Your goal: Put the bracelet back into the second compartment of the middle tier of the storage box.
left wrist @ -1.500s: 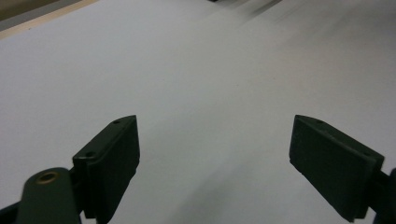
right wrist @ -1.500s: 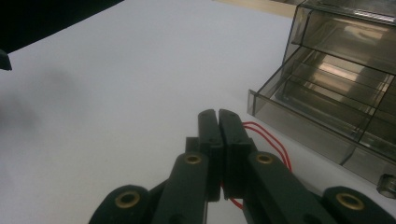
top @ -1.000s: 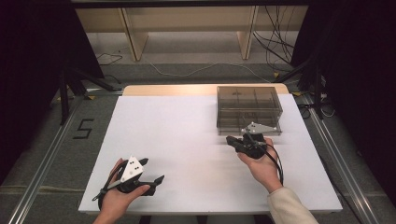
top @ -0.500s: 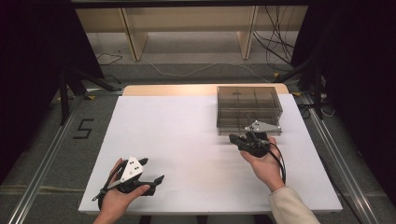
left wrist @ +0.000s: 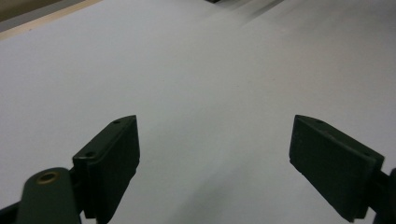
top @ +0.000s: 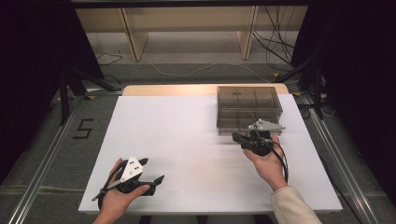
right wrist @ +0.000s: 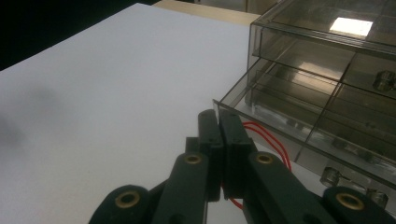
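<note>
Two grippers on the white table (top: 187, 140) right now. My left gripper (top: 152, 171) sits near the front-left corner, jaws spread wide over bare surface, nothing between them. Over on the right, my right gripper (top: 236, 136) has its jaws pressed together, tips just beside the front-left corner of the smoky clear box (top: 247, 105). That box sits at the far right of the table, its lower drawer (right wrist: 327, 135) pulled out a bit, small metal bits inside the compartments.
</note>
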The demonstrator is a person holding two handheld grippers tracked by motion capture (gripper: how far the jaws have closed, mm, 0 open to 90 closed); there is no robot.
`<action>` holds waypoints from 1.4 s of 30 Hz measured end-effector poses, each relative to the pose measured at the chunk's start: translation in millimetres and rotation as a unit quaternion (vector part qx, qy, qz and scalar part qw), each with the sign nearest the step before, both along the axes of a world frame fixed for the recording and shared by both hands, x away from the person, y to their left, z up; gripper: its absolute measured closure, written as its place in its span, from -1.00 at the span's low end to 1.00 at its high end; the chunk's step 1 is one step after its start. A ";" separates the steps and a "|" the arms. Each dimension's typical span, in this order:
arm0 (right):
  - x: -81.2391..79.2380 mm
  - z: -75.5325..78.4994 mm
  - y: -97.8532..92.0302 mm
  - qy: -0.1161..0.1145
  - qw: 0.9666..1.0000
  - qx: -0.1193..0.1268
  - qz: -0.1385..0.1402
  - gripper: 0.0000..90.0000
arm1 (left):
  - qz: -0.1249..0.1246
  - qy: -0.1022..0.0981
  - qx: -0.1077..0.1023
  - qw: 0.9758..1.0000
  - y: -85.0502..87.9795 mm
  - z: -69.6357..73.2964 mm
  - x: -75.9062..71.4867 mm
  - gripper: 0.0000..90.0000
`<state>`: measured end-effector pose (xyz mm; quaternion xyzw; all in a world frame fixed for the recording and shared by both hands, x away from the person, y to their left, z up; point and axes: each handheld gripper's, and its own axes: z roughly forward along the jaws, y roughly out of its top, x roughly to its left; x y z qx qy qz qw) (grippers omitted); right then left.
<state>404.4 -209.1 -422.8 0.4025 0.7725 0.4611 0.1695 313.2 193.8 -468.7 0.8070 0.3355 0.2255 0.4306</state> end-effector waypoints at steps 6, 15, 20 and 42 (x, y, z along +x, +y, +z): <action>0.6 0.8 -2.6 0.000 1.000 0.001 -0.003 0.98 | 0.000 0.000 0.000 1.000 0.1 0.0 -0.2 -0.64; 1.4 1.4 -4.7 -0.004 1.000 0.003 -0.007 0.98 | 0.000 0.000 -0.001 1.000 -0.3 -0.1 -0.1 -0.64; 1.5 3.2 -7.3 -0.003 1.000 0.005 -0.012 0.98 | 0.000 0.000 -0.001 1.000 -0.4 -0.1 -0.1 -0.64; 3.7 6.4 -15.9 -0.007 1.000 0.011 -0.024 0.98 | 0.002 -0.001 -0.003 1.000 0.0 0.1 -0.3 -0.64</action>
